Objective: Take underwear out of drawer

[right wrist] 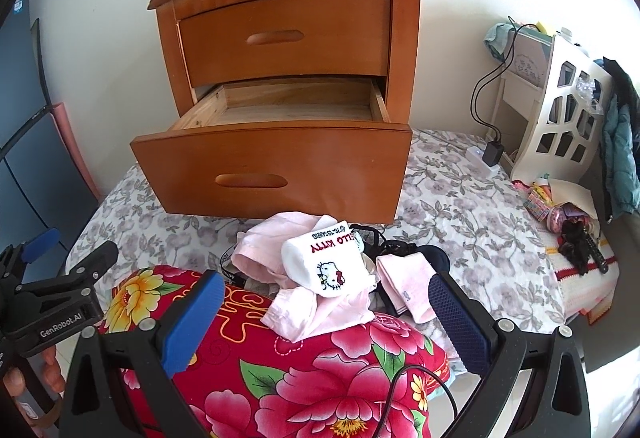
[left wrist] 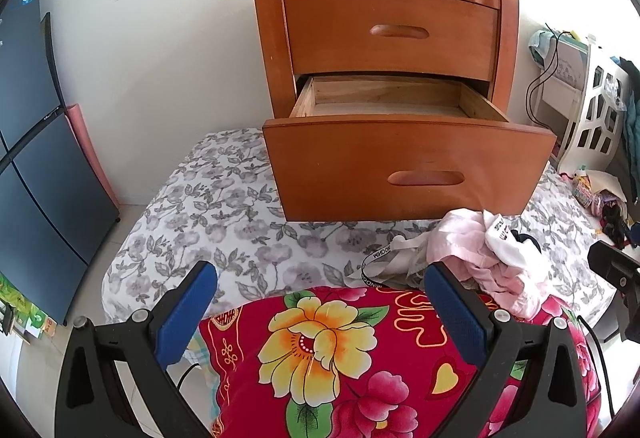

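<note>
The underwear (right wrist: 320, 270) lies in a loose heap just ahead of the right tool (right wrist: 324, 312), out of the drawer (right wrist: 272, 173) already: pale pink pieces, a white one printed with a cartoon cat on top, something dark at the far right edge of the heap. From the left tool (left wrist: 320, 302) the same heap sits ahead and off to the right, near its right finger. Part of the pile rests on the red flowered quilt (right wrist: 320, 370) that runs under both tools, part on the grey-flowered bed sheet (right wrist: 460, 205) beyond it.

Further ahead of both tools stands the wooden nightstand (right wrist: 280, 37), its lower drawer pulled out toward us. What we see of the inside is bare wood (the front panel hides the near strip of the floor, so we cannot swear nothing is tucked there). The upper drawer is shut.

Both tools are spread wide and hold nothing; the left one also shows at the left rim of the right view, with a hand (right wrist: 24, 378) on its grip.

We judge the removal itself essentially done. What the next move calls for, we think, is a look over the drawer's front lip to confirm it is empty; if a piece remains, one tool goes forward and down over the panel to pinch it.
</note>
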{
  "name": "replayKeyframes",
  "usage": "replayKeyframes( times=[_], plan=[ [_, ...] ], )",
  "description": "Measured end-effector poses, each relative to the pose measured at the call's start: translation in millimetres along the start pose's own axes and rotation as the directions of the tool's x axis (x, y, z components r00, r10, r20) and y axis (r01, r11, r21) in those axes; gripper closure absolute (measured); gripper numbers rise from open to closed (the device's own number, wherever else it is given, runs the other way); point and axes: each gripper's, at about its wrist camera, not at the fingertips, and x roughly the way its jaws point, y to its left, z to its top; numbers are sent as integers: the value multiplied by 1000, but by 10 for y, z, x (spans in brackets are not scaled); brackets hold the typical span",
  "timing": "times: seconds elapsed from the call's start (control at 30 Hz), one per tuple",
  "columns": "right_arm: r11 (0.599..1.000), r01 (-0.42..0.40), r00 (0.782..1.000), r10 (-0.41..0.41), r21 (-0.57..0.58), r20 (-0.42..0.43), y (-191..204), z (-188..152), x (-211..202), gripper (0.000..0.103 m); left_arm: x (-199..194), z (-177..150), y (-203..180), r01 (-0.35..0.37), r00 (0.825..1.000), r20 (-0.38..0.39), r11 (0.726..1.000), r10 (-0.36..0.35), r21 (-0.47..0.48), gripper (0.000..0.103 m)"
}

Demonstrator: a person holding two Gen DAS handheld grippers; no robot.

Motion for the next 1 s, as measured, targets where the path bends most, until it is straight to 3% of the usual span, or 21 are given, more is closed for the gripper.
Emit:
replayKeyframes(
  times=[1.0],
  plan=[
    [1000, 12, 1000, -12, -7, 4, 40, -8, -40, 0, -60, -3, -20, -20, 1000, 24, 1000, 20, -1, 0]
  ],
)
